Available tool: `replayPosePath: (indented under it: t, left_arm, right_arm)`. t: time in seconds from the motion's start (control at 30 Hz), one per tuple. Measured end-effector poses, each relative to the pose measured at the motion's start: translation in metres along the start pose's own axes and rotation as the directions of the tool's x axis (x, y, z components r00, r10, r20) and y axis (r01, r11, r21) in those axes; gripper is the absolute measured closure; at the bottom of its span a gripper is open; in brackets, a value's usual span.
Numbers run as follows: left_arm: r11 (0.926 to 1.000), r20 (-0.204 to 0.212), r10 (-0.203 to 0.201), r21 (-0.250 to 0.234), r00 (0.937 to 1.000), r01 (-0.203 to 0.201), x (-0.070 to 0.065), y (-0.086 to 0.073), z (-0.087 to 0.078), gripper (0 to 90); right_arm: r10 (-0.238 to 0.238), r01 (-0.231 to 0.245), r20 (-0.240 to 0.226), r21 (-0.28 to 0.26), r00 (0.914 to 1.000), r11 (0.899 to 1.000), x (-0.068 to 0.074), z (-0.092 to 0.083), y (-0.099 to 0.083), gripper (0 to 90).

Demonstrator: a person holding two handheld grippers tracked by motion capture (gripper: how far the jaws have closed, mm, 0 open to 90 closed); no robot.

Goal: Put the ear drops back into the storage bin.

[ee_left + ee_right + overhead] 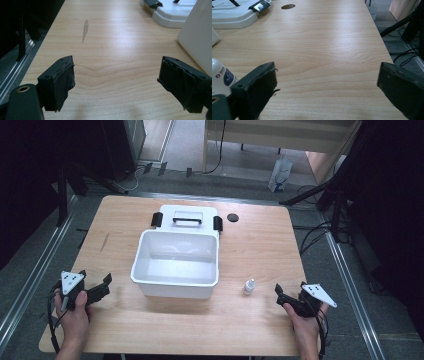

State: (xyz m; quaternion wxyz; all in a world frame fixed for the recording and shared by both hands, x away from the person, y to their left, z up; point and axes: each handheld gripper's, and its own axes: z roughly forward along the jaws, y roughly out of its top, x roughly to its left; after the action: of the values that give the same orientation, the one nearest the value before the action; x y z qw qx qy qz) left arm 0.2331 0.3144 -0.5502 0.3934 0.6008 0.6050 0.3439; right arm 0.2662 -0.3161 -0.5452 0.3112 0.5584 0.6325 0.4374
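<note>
An open white box [175, 270] stands mid-table, its lid [187, 217] with a black handle and two black latches lying flat behind it. A small white bottle [248, 286] stands upright to the right of the box. My left gripper [96, 277] rests near the front left corner, open, with bare wood between its jaws [117, 80]; the box wall [200, 32] is off to its right. My right gripper [291, 288] sits at the front right, open and holding nothing [327, 85]. The bottle [222, 75] stands just outside its left jaw.
A round dark hole [232, 217] marks the tabletop behind the box on the right. A grey smear [85, 30] lies on the wood ahead of the left gripper. Metal rails [30, 285] run along both table sides, and cables and stands [325, 195] sit at the far right.
</note>
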Motion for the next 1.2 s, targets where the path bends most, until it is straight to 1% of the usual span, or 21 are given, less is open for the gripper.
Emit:
replayPosePath:
  t: [0.17,0.23,0.37,0.43,0.47,0.5,0.53,0.57,0.6,0.63,0.67,0.7,0.77,0.87,0.93,0.97,1.0,1.07,1.1,1.17,1.2]
  left_arm:
    - [1.0,-0.003,0.005,0.003,1.0,-0.005,0.0,0.0,0.001,14.3]
    - [1.0,0.002,0.007,0.006,1.0,-0.007,0.0,0.0,0.001,14.3]
    - [0.9999,0.003,0.008,0.006,1.0,-0.008,0.0,0.0,0.001,14.3]
    - [0.9999,0.004,0.01,0.004,0.9999,-0.01,0.0,0.0,0.001,14.3]
    - [1.0,0.003,0.008,0.003,1.0,-0.008,0.0,0.0,0.001,14.3]
    - [0.9999,0.003,0.009,0.004,1.0,-0.009,0.0,0.0,0.001,14.3]
    - [1.0,0.004,0.006,0.003,1.0,-0.006,-0.001,0.0,0.0,14.3]
    - [1.0,-0.001,0.004,0.006,1.0,-0.004,0.0,0.0,0.001,14.3]
    - [1.0,-0.007,0.0,0.007,1.0,0.0,0.0,0.0,0.001,14.3]
    - [1.0,-0.007,0.0,0.007,1.0,0.0,0.0,0.0,0.001,14.0]
    - [0.9999,-0.012,-0.001,0.01,0.9999,0.001,0.0,0.0,0.001,14.0]
    - [0.9999,-0.015,0.002,0.015,0.9999,-0.001,-0.001,0.001,0.001,13.4]
    - [0.9997,-0.026,0.01,0.022,0.9996,-0.01,-0.002,0.001,0.003,13.3]
    - [0.9973,-0.049,0.066,0.035,0.9966,-0.065,-0.008,0.001,0.004,12.7]
    - [0.9972,-0.051,0.07,0.03,0.9962,-0.069,-0.009,0.001,0.004,12.0]
    - [0.9972,-0.046,0.07,0.031,0.9965,-0.068,-0.008,0.001,0.004,12.0]
    - [0.9982,-0.038,0.053,0.028,0.9979,-0.052,-0.006,0.001,0.003,12.0]
    - [0.9986,-0.029,0.046,0.027,0.9986,-0.045,-0.005,0.001,0.004,12.0]
    - [0.9986,-0.029,0.046,0.027,0.9986,-0.045,-0.005,0.001,0.004,12.1]
    - [0.998,-0.017,0.051,0.037,0.9985,-0.051,-0.005,0.002,0.004,12.2]
    - [0.9971,-0.009,0.064,0.043,0.9979,-0.063,-0.006,0.002,0.005,12.5]
  right_arm:
    - [-0.008,0.008,0.018,-0.001,0.9998,1.0,0.002,0.0,0.0,7.5]
    - [-0.004,0.003,0.013,0.006,0.9999,1.0,0.001,0.001,0.0,13.4]
    - [-0.014,0.014,-0.011,0.035,0.9999,0.999,0.001,0.002,0.001,15.4]
    - [-0.043,0.044,-0.029,0.06,0.9987,0.997,0.004,0.002,0.002,18.5]
    - [-0.069,0.074,-0.055,0.092,0.9961,0.993,0.007,0.002,0.003,17.8]
    - [-0.069,0.074,-0.055,0.092,0.9961,0.993,0.007,0.002,0.003,17.8]
    - [-0.08,0.088,-0.07,0.114,0.9943,0.99,0.009,0.002,0.004,18.0]
    - [-0.123,0.137,-0.097,0.16,0.9877,0.977,0.013,0.001,0.005,17.9]
    - [-0.141,0.157,-0.101,0.172,0.9848,0.972,0.014,0.001,0.005,17.8]
    - [-0.141,0.157,-0.101,0.172,0.9848,0.972,0.014,0.001,0.005,17.8]
    - [-0.153,0.172,-0.111,0.194,0.982,0.966,0.015,0.001,0.006,17.5]
    - [-0.171,0.201,-0.14,0.242,0.9753,0.949,0.017,0.0,0.011,17.4]
    - [-0.17,0.206,-0.155,0.255,0.9732,0.945,0.018,0.0,0.012,17.4]
    - [-0.203,0.251,-0.181,0.304,0.9624,0.919,0.021,-0.002,0.02,18.7]
    - [-0.214,0.266,-0.188,0.316,0.9585,0.911,0.021,-0.004,0.025,20.4]
    - [-0.214,0.266,-0.188,0.316,0.9585,0.911,0.021,-0.004,0.025,20.4]
    - [-0.236,0.289,-0.194,0.327,0.9523,0.9,0.022,-0.005,0.03,21.0]
    - [-0.255,0.312,-0.202,0.339,0.9456,0.888,0.023,-0.007,0.035,22.3]
    - [-0.255,0.312,-0.202,0.339,0.9456,0.888,0.023,-0.007,0.035,22.3]
    - [-0.285,0.348,-0.218,0.356,0.9334,0.867,0.025,-0.007,0.039,23.6]
    - [-0.312,0.387,-0.244,0.38,0.9182,0.84,0.029,-0.007,0.044,23.9]
